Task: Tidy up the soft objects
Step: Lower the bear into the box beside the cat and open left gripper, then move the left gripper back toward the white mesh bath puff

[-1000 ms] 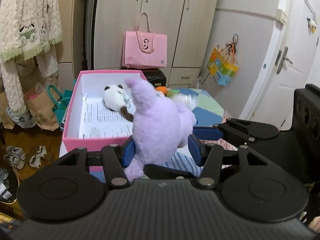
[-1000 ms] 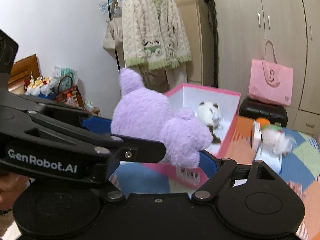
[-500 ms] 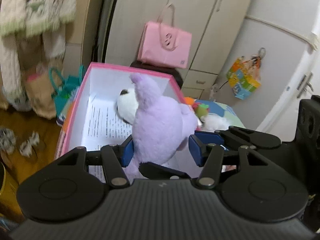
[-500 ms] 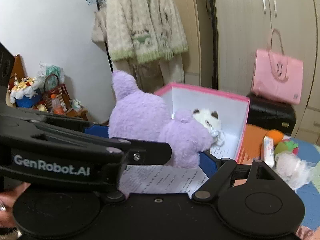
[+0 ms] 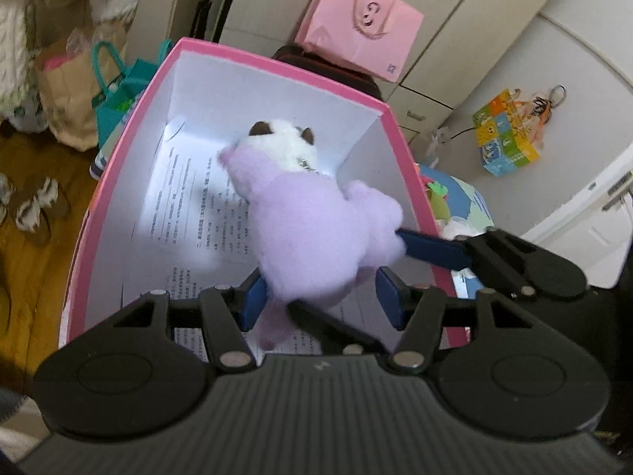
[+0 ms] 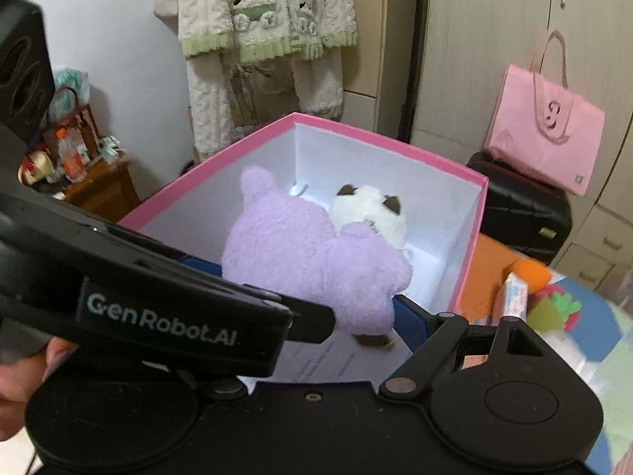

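Note:
A purple plush toy [image 5: 312, 229] hangs over the open pink box [image 5: 130, 126], held from both sides. My left gripper [image 5: 320, 297] is shut on the plush's lower body. My right gripper [image 6: 308, 277] is shut on its other side; one right finger [image 5: 431, 249] shows in the left wrist view. The plush [image 6: 308, 253] sits above the box [image 6: 395, 146] interior in the right wrist view. A white plush with brown ears [image 5: 285, 146] lies inside the box at the far end, also in the right wrist view [image 6: 372, 209]. Printed paper lines the box floor.
A pink bag [image 5: 360, 23] stands on a black case behind the box. More soft toys, an orange one [image 6: 530, 273] and a green one [image 6: 554, 308], lie on the patchwork cover right of the box. A knitted cardigan [image 6: 265, 8] hangs at the back.
Both grippers have carried the purple plush forward and down, from in front of the box to over its inside. The cameras now tilt down into the box.

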A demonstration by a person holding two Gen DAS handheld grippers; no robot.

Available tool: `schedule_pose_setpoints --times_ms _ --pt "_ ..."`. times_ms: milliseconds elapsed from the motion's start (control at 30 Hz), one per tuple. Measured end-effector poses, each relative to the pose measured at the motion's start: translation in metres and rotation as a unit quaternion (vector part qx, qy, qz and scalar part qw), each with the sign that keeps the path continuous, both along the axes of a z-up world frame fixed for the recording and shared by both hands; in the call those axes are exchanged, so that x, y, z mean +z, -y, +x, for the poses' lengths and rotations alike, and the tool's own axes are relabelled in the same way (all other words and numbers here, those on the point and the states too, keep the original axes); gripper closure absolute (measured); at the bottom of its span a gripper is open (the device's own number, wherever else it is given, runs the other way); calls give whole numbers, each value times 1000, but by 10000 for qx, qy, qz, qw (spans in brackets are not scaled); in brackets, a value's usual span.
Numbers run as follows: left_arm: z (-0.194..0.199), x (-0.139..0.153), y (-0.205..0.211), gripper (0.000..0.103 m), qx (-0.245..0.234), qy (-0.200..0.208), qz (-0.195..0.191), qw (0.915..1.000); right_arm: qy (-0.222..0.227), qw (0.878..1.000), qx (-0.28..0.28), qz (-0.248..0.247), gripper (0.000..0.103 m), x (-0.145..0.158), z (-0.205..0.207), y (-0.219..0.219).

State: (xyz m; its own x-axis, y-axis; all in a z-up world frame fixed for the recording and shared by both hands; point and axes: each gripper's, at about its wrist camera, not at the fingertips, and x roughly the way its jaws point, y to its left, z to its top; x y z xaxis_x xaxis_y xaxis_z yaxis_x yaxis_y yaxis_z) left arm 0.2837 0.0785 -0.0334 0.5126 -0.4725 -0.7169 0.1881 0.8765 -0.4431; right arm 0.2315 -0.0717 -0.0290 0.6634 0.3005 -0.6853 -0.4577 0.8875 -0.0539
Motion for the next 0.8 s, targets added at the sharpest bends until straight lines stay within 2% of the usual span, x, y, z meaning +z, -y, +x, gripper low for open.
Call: schedule_pose_setpoints --times_ms 133,400,633,800 --pt "-5 5 -4 37 18 145 202 9997 115 9999 63 -92 16 2 -7 2" --pt "-50 43 -6 32 -314 887 600 9938 274 9978 312 511 16 21 -40 32" --pt "-102 87 -1 31 -575 1631 1142 9783 276 9964 341 721 16 45 -68 53" --pt "-140 113 3 26 -675 2010 1462 9663 379 9960 384 715 16 58 -93 59"
